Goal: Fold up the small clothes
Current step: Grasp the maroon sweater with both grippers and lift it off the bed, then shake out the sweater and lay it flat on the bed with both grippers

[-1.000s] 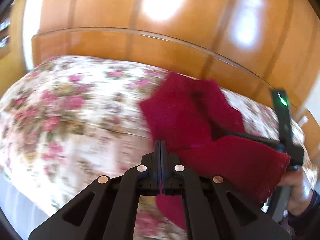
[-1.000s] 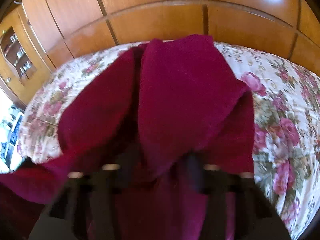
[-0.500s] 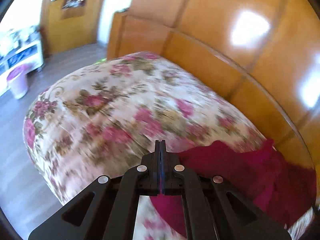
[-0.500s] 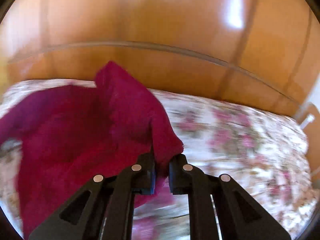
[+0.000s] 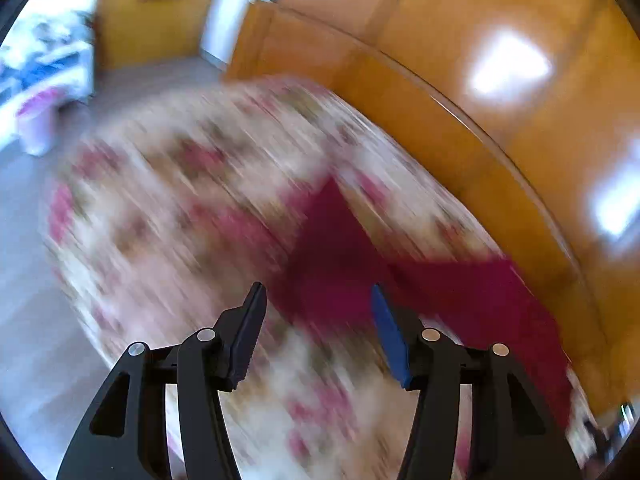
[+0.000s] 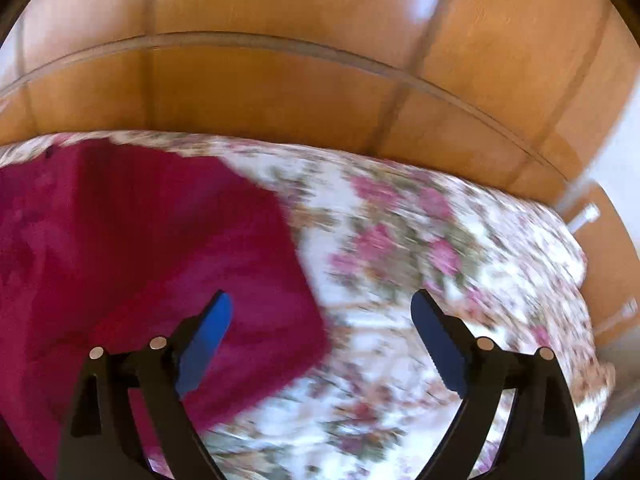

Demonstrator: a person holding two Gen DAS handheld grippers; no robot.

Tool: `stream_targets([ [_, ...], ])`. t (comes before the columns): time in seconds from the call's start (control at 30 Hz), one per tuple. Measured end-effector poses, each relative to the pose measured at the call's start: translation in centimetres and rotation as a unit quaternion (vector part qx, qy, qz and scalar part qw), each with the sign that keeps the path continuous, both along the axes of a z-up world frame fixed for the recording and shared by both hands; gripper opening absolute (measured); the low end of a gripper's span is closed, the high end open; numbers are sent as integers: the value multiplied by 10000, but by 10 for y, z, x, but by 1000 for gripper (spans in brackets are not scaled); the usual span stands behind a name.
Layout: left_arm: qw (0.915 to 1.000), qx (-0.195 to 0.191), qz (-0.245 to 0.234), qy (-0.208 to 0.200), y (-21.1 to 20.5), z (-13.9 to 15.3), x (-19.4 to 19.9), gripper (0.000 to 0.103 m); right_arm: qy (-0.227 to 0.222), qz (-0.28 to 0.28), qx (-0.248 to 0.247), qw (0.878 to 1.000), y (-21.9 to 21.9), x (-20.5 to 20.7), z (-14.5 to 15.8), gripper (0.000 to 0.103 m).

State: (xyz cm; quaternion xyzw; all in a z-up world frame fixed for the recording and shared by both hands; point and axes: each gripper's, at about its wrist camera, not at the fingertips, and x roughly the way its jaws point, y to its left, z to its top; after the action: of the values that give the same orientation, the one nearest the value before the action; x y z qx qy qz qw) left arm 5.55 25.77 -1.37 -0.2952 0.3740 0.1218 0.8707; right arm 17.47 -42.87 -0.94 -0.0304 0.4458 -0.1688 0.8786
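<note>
A dark red garment (image 5: 420, 280) lies spread on the floral bedspread (image 5: 180, 208). In the left wrist view, which is blurred, it stretches from ahead of my left gripper (image 5: 318, 300) to the right. My left gripper is open and empty, above the garment's near edge. In the right wrist view the garment (image 6: 140, 248) covers the left half of the bedspread (image 6: 420, 248). My right gripper (image 6: 320, 312) is open and empty, with its left finger over the garment and its right finger over bare bedspread.
A glossy wooden headboard and wall panels (image 6: 320, 60) run along the far side of the bed. In the left wrist view the floor (image 5: 24, 280), a white bin (image 5: 36, 128) and a doorway lie to the left of the bed.
Both grippers have opened and let go of the red garment, which now lies on the bed. Both cameras have swung and the views are blurred.
</note>
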Motion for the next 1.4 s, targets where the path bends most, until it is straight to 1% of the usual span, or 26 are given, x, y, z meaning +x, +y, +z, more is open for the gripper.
stream_targets([
  [0.07,9983,-141,-567,28,-33,-12,-12,53,-70,225,649,9976,-2,-25,4,90],
  [0.1,9955,-300,-900,43,-51,-19,-18,53,-23,396,848,9956,2,-35,3,87],
  [0.13,9899,-558,-1298,85,-74,-29,-24,53,82,660,1138,9913,13,-51,-2,82],
  [0.17,9855,-736,-1521,135,-89,-35,-28,53,216,928,1484,9843,25,-67,-8,78],
  [0.23,9721,-1101,-2055,234,-128,-49,-36,50,579,1427,2095,9656,53,-93,-26,60],
  [0.3,9629,-1220,-2389,291,-157,-56,-41,49,933,1855,2429,9476,83,-117,-45,53],
  [0.37,9530,-1489,-2610,370,-182,-65,-40,49,1218,2187,2944,9223,113,-142,-65,53],
  [0.43,9423,-1799,-2801,352,-202,-66,-38,49,1276,2309,3228,9090,131,-154,-75,53],
  [0.5,9410,-1651,-2938,316,-219,-65,-34,49,1239,2292,3323,9065,138,-157,-82,53],
  [0.57,9409,-1521,-2989,471,-235,-68,-30,49,1146,2241,3298,9099,141,-159,-84,50],
  [0.6,9400,-1538,-3008,481,-240,-69,-27,45,1126,2245,3290,9103,141,-160,-83,35],
  [0.63,9384,-1524,-3065,476,-244,-70,-26,22,1105,2292,3279,9098,139,-161,-79,23],
  [0.67,9354,-1467,-3174,530,-249,-68,-22,14,1092,2346,3230,9103,138,-161,-77,9],
  [0.73,9360,-1419,-3196,407,-249,-60,-21,10,969,2532,2934,9167,137,-170,-61,7],
  [0.83,9379,-1344,-3197,18,-230,-32,-25,9,698,2784,2508,9245,124,-187,-31,6],
  [0.9,9406,-1145,-3190,-208,-210,-8,-37,9,651,2907,2104,9311,113,-201,-18,6],
  [0.93,9424,-977,-3183,-322,-196,6,-45,9,714,2943,1886,9342,106,-209,-15,6],
  [1.0,9467,-764,-3110,-358,-172,18,-58,9,970,2909,1646,9375,94,-220,-24,6],
  [1.07,9516,-521,-3021,-220,-152,19,-70,8,1345,2914,1619,9332,94,-229,-43,6],
  [1.13,9557,-369,-2916,167,-139,-1,-78,9,1634,2921,1544,9296,103,-237,-64,6],
  [1.2,9599,-169,-2737,587,-141,-25,-78,13,1677,2865,1616,9293,106,-236,-72,7],
  [1.23,9642,-10,-2519,823,-140,-36,-76,13,1653,2786,1694,9308,106,-233,-74,10],
  [1.27,9665,23,-2409,888,-138,-42,-74,13,1599,2746,1732,9322,107,-230,-72,13],
  [1.3,9683,-11,-2344,866,-137,-43,-76,16,1472,2722,1685,9359,108,-226,-68,19],
  [1.33,9708,-78,-2283,726,-136,-39,-74,31,1277,2680,1573,9419,108,-224,-61,40],
  [1.4,9758,-70,-2134,476,-133,-28,-78,45,874,2560,1419,9522,105,-217,-47,64],
])
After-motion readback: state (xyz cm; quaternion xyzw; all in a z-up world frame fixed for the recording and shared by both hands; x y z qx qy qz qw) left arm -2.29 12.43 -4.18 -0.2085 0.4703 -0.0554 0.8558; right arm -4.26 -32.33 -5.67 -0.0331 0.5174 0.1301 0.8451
